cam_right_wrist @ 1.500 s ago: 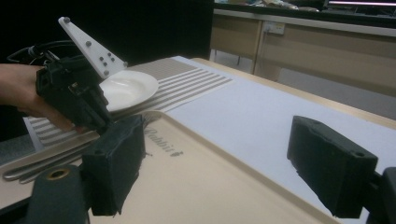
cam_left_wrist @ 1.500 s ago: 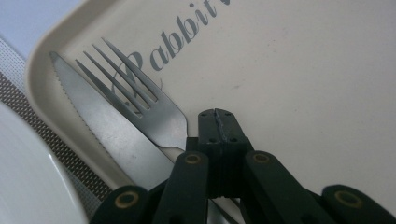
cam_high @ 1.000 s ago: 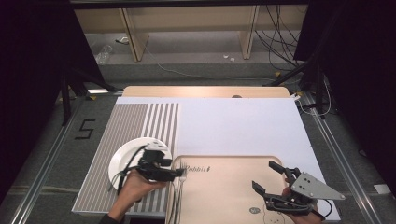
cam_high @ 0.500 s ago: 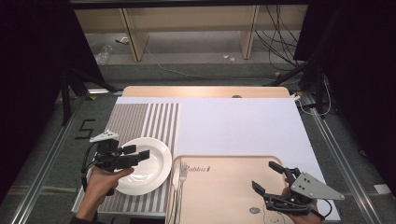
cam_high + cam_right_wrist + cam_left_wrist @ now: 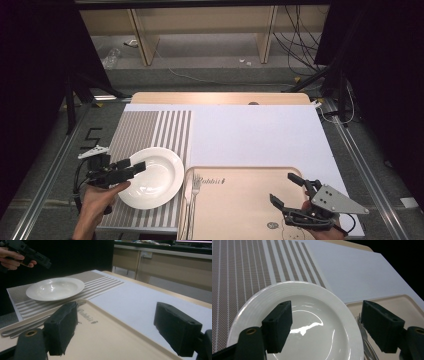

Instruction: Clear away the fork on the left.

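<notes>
The left gripper's (image 5: 139, 165) fingers (image 5: 278, 326) stood spread with nothing between them; they had just been opening wider. In the left gripper view the two black pads framed the white plate (image 5: 312, 322) below, one over its near rim and well, the other off its edge toward the tray. Seen from above, those fingers hung over the plate's (image 5: 150, 177) left rim, and the person's left hand (image 5: 100, 197) gripped the tool body from the lower left, a cable looping beside it.

The plate was a shallow white dish with a ribbed rim, sitting upright on the brown-and-white striped placemat (image 5: 145, 132) at the left of the bench. Just to its right lay the beige tray (image 5: 240, 205), with a fork (image 5: 192, 192) resting along the tray's left border, close to the plate but apart from it.

The right gripper's (image 5: 287, 192) fingers (image 5: 62, 326) were also spread wide and empty. They hovered above the tray's right half, pointing toward the plate, with the grey three-cornered plate (image 5: 337, 200) on top and the right hand (image 5: 320, 230) underneath at the bottom edge. In the right gripper view the tray's (image 5: 105, 335) printed surface stretched between the pads, the plate (image 5: 55, 288) lay beyond on the placemat, and the left hand (image 5: 15, 258) with its tool showed at the upper left.

A white sheet (image 5: 250, 135) covered the rest of the wooden bench (image 5: 220, 97).
</notes>
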{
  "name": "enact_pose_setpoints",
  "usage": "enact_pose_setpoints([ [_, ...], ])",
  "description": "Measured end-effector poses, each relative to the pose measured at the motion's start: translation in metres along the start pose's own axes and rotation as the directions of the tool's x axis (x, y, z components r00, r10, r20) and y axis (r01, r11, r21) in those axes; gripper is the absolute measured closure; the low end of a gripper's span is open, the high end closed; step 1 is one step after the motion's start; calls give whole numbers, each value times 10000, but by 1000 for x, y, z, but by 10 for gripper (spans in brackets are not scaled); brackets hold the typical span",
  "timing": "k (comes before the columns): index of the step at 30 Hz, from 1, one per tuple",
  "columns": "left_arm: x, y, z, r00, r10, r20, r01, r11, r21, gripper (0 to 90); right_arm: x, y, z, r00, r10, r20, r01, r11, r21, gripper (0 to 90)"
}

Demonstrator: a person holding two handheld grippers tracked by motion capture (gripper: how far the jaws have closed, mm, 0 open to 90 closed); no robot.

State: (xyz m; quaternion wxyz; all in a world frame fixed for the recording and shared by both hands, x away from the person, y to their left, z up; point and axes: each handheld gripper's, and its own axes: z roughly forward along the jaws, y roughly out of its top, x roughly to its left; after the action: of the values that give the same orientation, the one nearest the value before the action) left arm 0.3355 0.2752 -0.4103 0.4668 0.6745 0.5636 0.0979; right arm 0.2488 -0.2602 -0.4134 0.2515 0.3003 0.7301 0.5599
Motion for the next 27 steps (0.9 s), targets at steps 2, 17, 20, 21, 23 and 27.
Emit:
enact_pose_setpoints([
  [2, 5, -3, -2, 9998, -92, -153, 92, 9999, -46, 246, 0, 0, 0, 10000, -12, 2, 12, 10000, 17, 199],
  [17, 39, -28, -16, 9874, -1412, -712, 1405, 9900, -142, 232, 0, 0, 0, 10000, -11, -13, 11, 10000, 9, 199],
  [20, 47, -32, -18, 9788, -1961, -590, 1953, 9806, -182, 232, 0, 0, 0, 10000, -21, -26, 21, 10000, 17, 199],
  [21, 48, -33, -19, 9762, -2077, -632, 2064, 9781, -256, 232, 0, 0, 0, 10000, -29, -30, 29, 10000, 27, 199],
  [23, 52, -34, -20, 9742, -2138, -723, 2122, 9768, -293, 235, 0, 0, 0, 10000, -43, -32, 43, 10000, 52, 199],
  [27, 58, -37, -19, 9693, -2294, -888, 2292, 9733, -126, 236, 0, 0, 0, 10000, -51, -40, 51, 10000, 15, 199],
])
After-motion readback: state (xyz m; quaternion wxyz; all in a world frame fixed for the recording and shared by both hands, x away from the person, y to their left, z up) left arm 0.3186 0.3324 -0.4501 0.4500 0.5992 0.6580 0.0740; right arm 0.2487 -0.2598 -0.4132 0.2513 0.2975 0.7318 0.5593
